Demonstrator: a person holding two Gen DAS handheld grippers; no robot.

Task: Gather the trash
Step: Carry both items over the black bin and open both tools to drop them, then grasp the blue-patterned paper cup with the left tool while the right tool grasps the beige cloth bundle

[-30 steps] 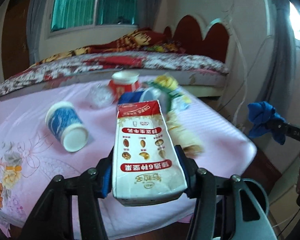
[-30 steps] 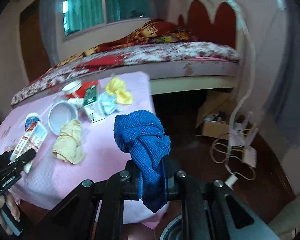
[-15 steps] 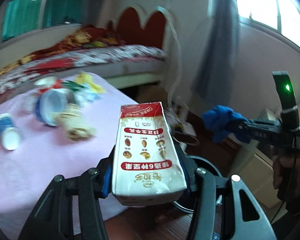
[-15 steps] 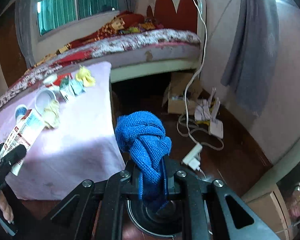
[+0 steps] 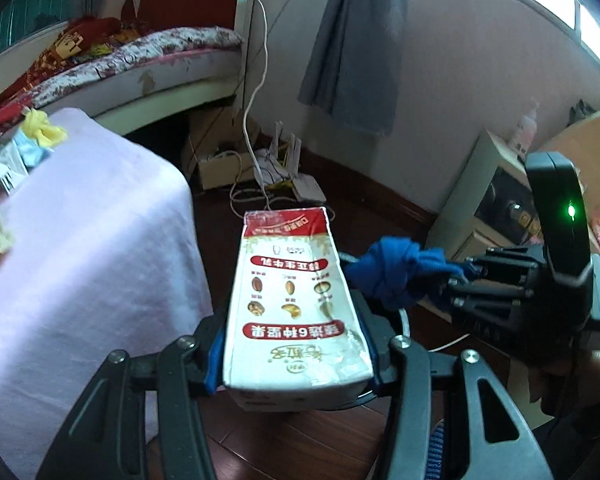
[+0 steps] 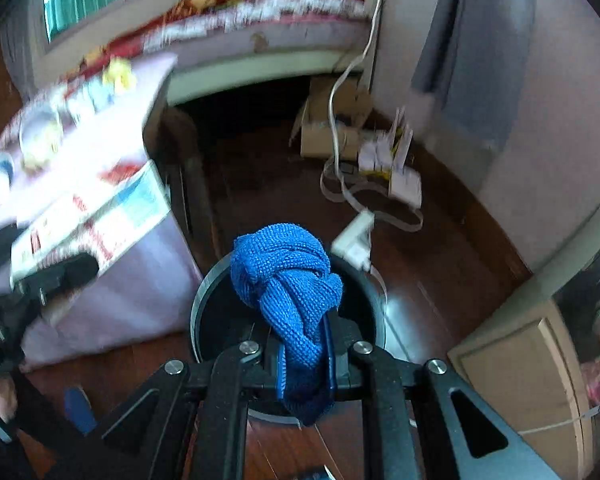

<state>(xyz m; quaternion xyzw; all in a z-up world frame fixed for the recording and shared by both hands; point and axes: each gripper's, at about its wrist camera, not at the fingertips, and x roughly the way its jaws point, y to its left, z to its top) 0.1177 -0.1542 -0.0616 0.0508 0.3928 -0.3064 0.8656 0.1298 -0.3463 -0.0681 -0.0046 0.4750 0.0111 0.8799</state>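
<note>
Left hand-held gripper (image 5: pixel 296 354): closed on the milk carton (image 5: pixel 292 300), pads pressing its two narrow sides near the base end.
Right hand-held gripper (image 6: pixel 306 354): jaws clamped on the knotted blue cloth (image 6: pixel 288 280), the knot standing beyond the tips.
Carton place: in the air past the right edge of the pink-covered counter (image 5: pixel 80 240), above the wooden floor, close beside the cloth.
Cloth place: hanging directly over the dark round trash bin (image 6: pixel 210 292) on the floor.
Carton axis: long axis runs along the fingers, red top end pointing far and tilted down, printed face up.
Left behind: cups and wrappers at the counter's far left.
Risk, collision: both grippers converge on one bin mouth; carton and cloth look close enough to knock together.
Risk, miss: the carton seems off to the bin's left side; released here it would likely hit the rim or floor.
Risk, snag: the cloth's tail sits between the jaws and may cling when released.
</note>
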